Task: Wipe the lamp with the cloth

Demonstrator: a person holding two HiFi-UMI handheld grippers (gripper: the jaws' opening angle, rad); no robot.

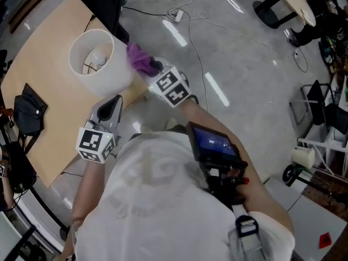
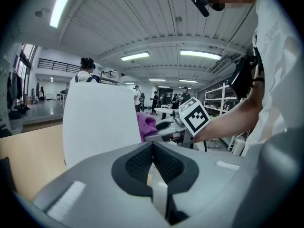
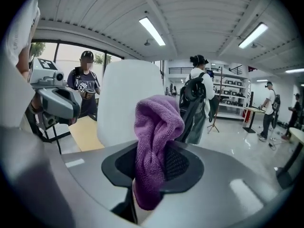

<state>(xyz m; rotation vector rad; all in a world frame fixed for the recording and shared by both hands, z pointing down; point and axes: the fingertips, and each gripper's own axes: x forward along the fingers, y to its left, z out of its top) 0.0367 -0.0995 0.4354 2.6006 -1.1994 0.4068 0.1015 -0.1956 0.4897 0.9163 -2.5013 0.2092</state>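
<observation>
Nearest: a person's white shirt [image 1: 157, 200], with a black device [image 1: 215, 145] mounted at the chest, screen lit blue. Next, the left gripper [image 1: 114, 103], held low at the table edge with its marker cube [image 1: 95, 143] toward the person; the left gripper view shows its jaws [image 2: 153, 160] pressed together with nothing between them, tips aimed at the lower wall of the lamp and apart from it. Next, the right gripper [image 1: 156, 68], reached forward on a bare forearm; its jaws [image 3: 152, 167] are clamped on a purple cloth [image 3: 156, 141], which stands up out of them in a bunched fold and hangs a little below them. The cloth [image 1: 140, 58] lies at the right side of the lamp, against or just beside the shade's outer wall; contact cannot be confirmed. Lamp [image 1: 100, 58]: white cylindrical shade, upright, open top showing the inside, standing near the edge of a light wooden table [image 1: 49, 86]. On the same table, well apart from the lamp: a black bag [image 1: 28, 113]. Beyond: glossy grey floor [image 1: 239, 64] with loose cables [image 1: 190, 15]. Farthest, in the gripper views: several people [image 3: 197, 94] standing in a large hall under strip lights
</observation>
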